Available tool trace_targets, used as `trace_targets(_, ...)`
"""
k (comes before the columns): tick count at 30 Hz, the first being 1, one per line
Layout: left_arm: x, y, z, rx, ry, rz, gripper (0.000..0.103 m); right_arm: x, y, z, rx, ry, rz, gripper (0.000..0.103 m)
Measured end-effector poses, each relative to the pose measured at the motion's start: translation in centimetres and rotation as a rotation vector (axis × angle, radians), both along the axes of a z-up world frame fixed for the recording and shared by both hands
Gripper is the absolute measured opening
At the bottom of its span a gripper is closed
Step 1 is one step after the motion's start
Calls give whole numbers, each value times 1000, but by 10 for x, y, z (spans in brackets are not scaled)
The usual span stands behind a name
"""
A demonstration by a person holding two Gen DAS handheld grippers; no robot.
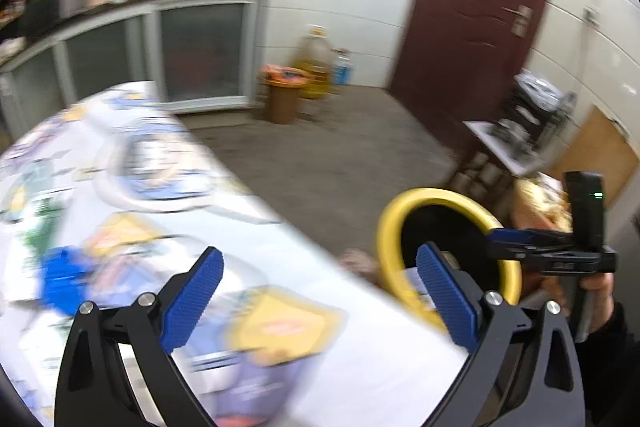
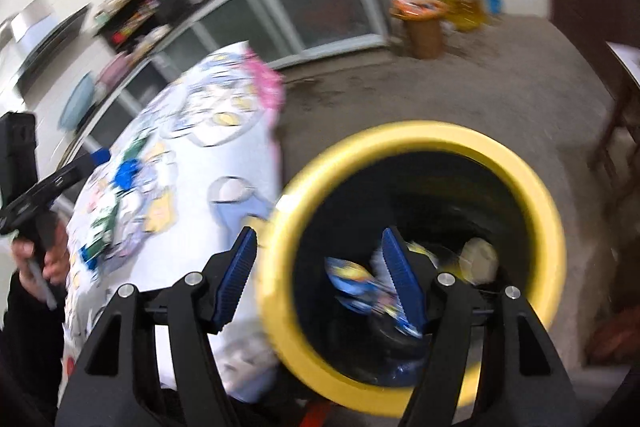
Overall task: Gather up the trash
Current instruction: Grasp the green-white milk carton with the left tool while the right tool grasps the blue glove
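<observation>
Only the right wrist view shows inside the yellow-rimmed bin (image 2: 416, 251): a blue wrapper (image 2: 356, 287) lies there. The right gripper (image 2: 320, 281), spread wide, holds nothing above it. The left gripper (image 1: 320, 303) gapes empty over the table (image 1: 360, 347).

Both views were evenly and fairly brightly lit by soft indoor light, with no hard shadows and no strong glare. Motion blur smeared the patterned worktop (image 1: 280, 247) and the yellow-rimmed bin (image 2: 420, 135); its contents were indistinct. The tongs' blue pads (image 1: 192, 303) stayed sharp. Fisheye distortion bent the walls and cabinet lines, and the corners fell to black vignette.
</observation>
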State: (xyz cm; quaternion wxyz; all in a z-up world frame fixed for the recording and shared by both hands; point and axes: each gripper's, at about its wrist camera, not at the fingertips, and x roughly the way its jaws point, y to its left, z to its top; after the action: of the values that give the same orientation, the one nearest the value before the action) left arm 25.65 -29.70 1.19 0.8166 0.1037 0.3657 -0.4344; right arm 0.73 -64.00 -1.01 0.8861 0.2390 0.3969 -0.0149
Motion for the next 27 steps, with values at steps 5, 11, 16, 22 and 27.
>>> trace_targets(5, 54, 101, 17, 68, -71, 202, 95, 70, 77, 16, 26, -52, 216, 64)
trace_targets(11, 141, 175, 14, 135, -3, 402, 95, 154, 181, 22, 35, -58, 436, 67)
trace_targets(16, 191, 174, -4, 191, 28, 436, 95, 202, 249, 24, 13, -56, 548, 69)
trace_targets(22, 218, 150, -27, 236, 32, 408, 95, 247, 304, 23, -24, -29, 615, 75)
trace_targets(27, 232, 136, -40, 287, 25, 412, 95, 269, 317, 14, -59, 5, 596, 75)
